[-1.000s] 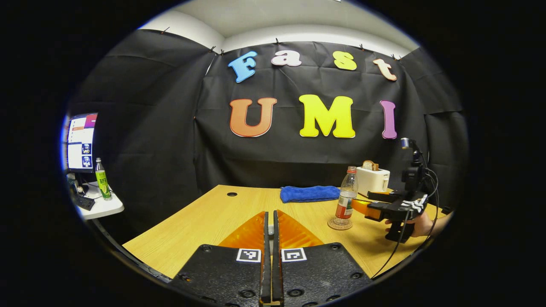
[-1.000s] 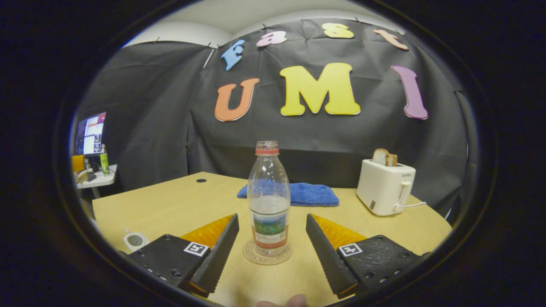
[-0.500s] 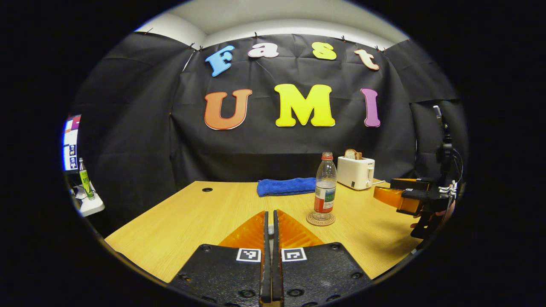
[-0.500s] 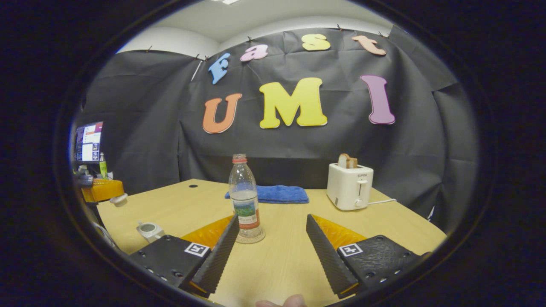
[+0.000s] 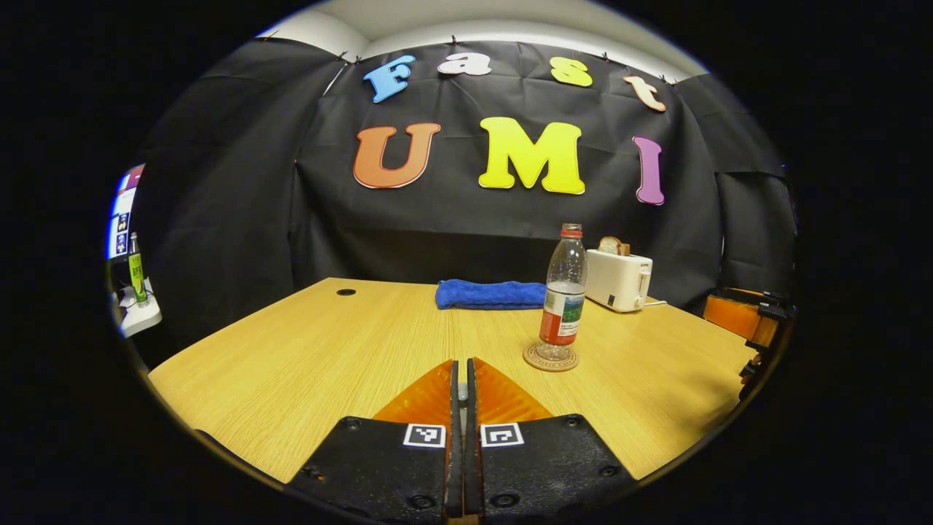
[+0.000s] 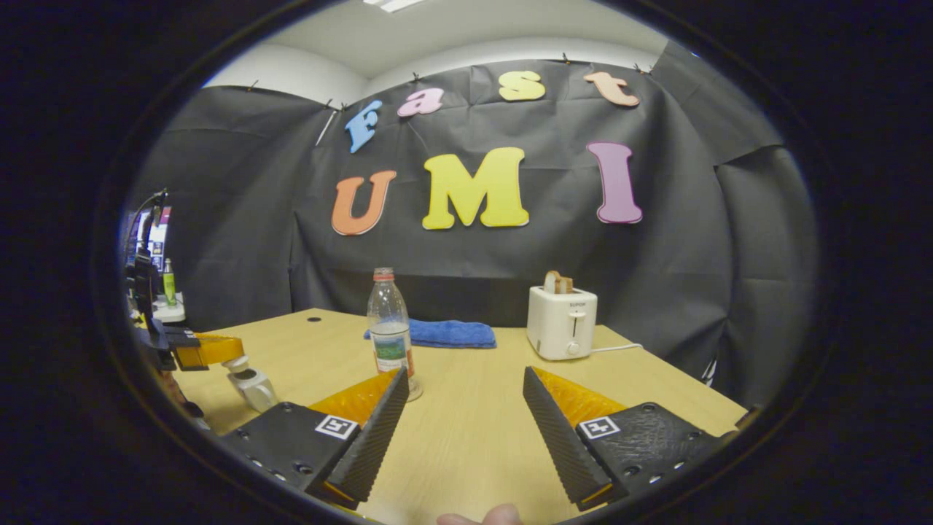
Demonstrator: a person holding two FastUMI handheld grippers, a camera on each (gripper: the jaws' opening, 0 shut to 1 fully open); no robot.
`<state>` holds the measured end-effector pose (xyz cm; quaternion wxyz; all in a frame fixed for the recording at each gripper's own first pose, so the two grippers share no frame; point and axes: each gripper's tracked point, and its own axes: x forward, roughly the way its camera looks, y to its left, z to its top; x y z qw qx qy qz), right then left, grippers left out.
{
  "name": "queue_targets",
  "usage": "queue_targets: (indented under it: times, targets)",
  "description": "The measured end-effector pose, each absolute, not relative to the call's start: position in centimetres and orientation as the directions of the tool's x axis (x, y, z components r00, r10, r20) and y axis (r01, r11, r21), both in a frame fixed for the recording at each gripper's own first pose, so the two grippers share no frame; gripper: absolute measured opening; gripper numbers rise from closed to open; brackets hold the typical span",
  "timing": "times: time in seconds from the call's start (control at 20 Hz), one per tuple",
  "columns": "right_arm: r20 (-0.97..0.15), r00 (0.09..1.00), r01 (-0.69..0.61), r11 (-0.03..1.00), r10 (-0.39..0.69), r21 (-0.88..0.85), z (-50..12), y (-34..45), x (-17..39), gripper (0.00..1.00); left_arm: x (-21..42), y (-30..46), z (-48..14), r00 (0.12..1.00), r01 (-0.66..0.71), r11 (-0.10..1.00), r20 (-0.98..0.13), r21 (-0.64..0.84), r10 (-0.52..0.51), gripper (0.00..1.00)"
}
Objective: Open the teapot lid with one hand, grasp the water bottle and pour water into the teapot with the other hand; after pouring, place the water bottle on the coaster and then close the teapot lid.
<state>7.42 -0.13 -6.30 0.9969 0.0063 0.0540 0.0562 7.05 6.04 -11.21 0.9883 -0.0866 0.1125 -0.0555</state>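
The water bottle point(image 5: 563, 292) point(image 6: 389, 332) stands upright, uncapped, on the round coaster point(image 5: 551, 358) in the middle of the table. My right gripper point(image 6: 463, 408) is open and empty, drawn back from the bottle, which lies ahead and left of its fingers. It also appears at the right edge of the left gripper view point(image 5: 740, 317). My left gripper point(image 5: 461, 364) is shut on the teapot lid point(image 5: 461, 394), a small pale piece between its fingers. In the right gripper view, the left gripper point(image 6: 215, 351) holds the lid point(image 6: 235, 362) just above the pale, open teapot point(image 6: 254, 386).
On the wooden table point(image 5: 306, 357), a folded blue towel point(image 5: 490, 294) lies at the back, and a white toaster point(image 5: 618, 281) point(image 6: 561, 322) with toast stands at the back right. A side table with a green bottle point(image 5: 136, 266) and a monitor is far left.
My right gripper has pulled back from the bottle, which stays on the coaster. My left gripper, still shut on the lid, has moved in close above the teapot.
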Motion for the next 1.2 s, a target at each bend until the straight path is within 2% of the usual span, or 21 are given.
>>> queue_targets:
  times: [0.45,0.9,1.0,1.15,1.2]
  targets:
    - [-0.121,0.988,-0.091,0.995,0.095,0.033,-7.0,-1.2,7.0,0.93,7.4,5.5,-12.4,0.964,0.081,0.982,-0.237,-0.173,-0.121,0.04]
    - [-0.115,0.989,-0.088,0.995,0.092,0.036,-6.9,-1.6,6.6,0.94,7.6,5.4,-13.2,0.96,0.046,0.98,-0.263,-0.195,-0.098,0.09]
    - [-0.106,0.991,-0.083,0.996,0.087,0.038,-6.5,-1.7,6.5,0.94,7.3,5.6,-12.5,0.964,0.029,0.982,-0.253,-0.186,-0.077,0.2]
    - [-0.094,0.993,-0.071,0.997,0.074,0.037,-6.1,-1.9,6.2,0.94,6.9,6.2,-9.9,0.976,-0.012,0.988,-0.216,-0.151,-0.022,1.0]
    - [-0.085,0.994,-0.061,0.997,0.064,0.038,-5.6,-2.0,6.1,0.94,6.4,5.9,-8.3,0.983,-0.018,0.991,-0.185,-0.134,-0.007,1.0]
